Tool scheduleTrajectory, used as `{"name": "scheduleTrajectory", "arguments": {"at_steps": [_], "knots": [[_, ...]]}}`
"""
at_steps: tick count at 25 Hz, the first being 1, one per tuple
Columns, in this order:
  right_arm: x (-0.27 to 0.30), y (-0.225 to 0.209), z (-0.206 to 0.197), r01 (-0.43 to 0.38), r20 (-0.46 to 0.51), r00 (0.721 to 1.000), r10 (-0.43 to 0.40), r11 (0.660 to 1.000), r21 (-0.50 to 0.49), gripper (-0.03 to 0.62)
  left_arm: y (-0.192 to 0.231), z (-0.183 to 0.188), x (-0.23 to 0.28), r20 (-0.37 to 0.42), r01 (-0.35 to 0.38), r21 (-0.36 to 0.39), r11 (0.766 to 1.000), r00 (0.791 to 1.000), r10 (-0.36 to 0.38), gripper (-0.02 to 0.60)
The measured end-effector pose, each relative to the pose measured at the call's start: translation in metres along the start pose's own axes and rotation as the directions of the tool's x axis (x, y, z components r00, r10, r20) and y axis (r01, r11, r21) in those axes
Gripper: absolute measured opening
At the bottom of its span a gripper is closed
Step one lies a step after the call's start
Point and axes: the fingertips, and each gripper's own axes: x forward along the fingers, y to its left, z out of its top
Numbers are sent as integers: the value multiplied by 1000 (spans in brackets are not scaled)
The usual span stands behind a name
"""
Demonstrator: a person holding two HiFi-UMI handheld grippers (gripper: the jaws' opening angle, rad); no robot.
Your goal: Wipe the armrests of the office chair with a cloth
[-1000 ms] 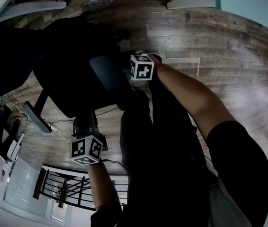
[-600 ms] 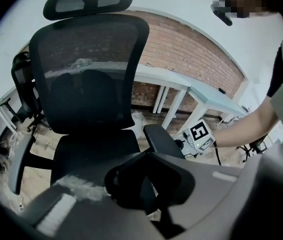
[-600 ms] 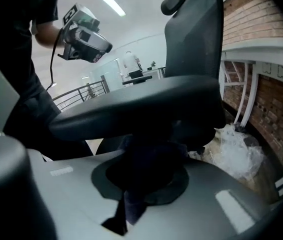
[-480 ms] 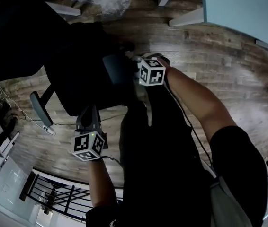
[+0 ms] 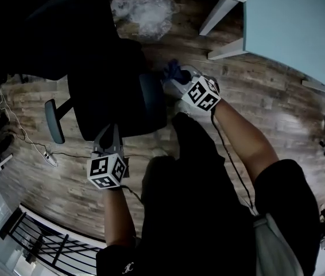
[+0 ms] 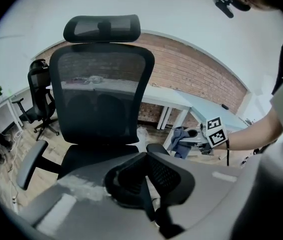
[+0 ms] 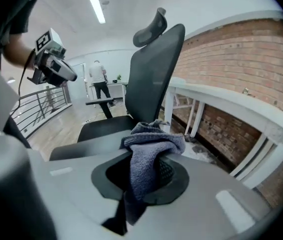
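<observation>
A black mesh office chair [image 5: 108,79] stands below me, facing my left gripper. Its right armrest [image 5: 152,99] is a dark grey pad; the left armrest [image 5: 53,121] sits on the other side. My right gripper [image 5: 177,79] is shut on a blue-grey cloth [image 5: 173,72], held at the rear outer end of the right armrest; I cannot tell whether it touches. The cloth [image 7: 151,154] hangs bunched from the jaws. My left gripper [image 5: 108,137] hovers at the seat's front edge, shut and holding nothing. The left gripper view shows the armrest [image 6: 156,149] and the cloth [image 6: 181,136] just right of it.
A desk with a light blue top [image 5: 289,22] and white legs [image 5: 220,10] stands to the right of the chair. Crumpled clear plastic [image 5: 142,10] lies on the wood floor behind it. A cable [image 5: 36,148] runs on the left, and a railing [image 5: 42,240] lies behind me. A second chair [image 6: 39,96] stands far left.
My right gripper has moved from alongside the right armrest out to its rear end, and the cloth now shows. The left gripper stays at the seat's front.
</observation>
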Motion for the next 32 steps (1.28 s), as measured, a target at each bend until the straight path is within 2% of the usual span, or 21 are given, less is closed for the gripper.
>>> {"name": "scheduleTrajectory", "arguments": {"at_steps": [4, 9, 12, 17, 19, 21, 26, 32], "knots": [[-38, 25, 44, 87, 71, 993, -91, 995, 47, 48, 8, 1, -26, 66, 12, 9, 1000, 998, -13, 5], [-77, 95, 98, 133, 197, 970, -141, 990, 55, 49, 11, -11, -79, 201, 45, 18, 999, 978, -48, 5], [-104, 142, 131, 186, 284, 937, -202, 979, 83, 49, 17, -27, -121, 263, 54, 33, 998, 963, -61, 5], [-159, 249, 172, 261, 439, 850, -292, 956, 130, 51, 49, -68, -208, 352, 49, 30, 998, 934, -56, 5], [-178, 293, 179, 290, 462, 829, -316, 948, 128, 51, 55, -86, -238, 379, 58, 39, 998, 923, -68, 5], [-194, 330, 181, 303, 466, 826, -318, 947, 109, 51, 55, -102, -261, 396, 74, 43, 996, 914, -86, 5], [-225, 399, 178, 269, 456, 851, -262, 962, 51, 51, 43, -121, -307, 440, 104, 44, 994, 891, -113, 5], [-254, 434, 167, 251, 457, 858, -236, 968, 27, 51, 34, -140, -346, 480, 85, 28, 996, 873, -88, 5]]}}
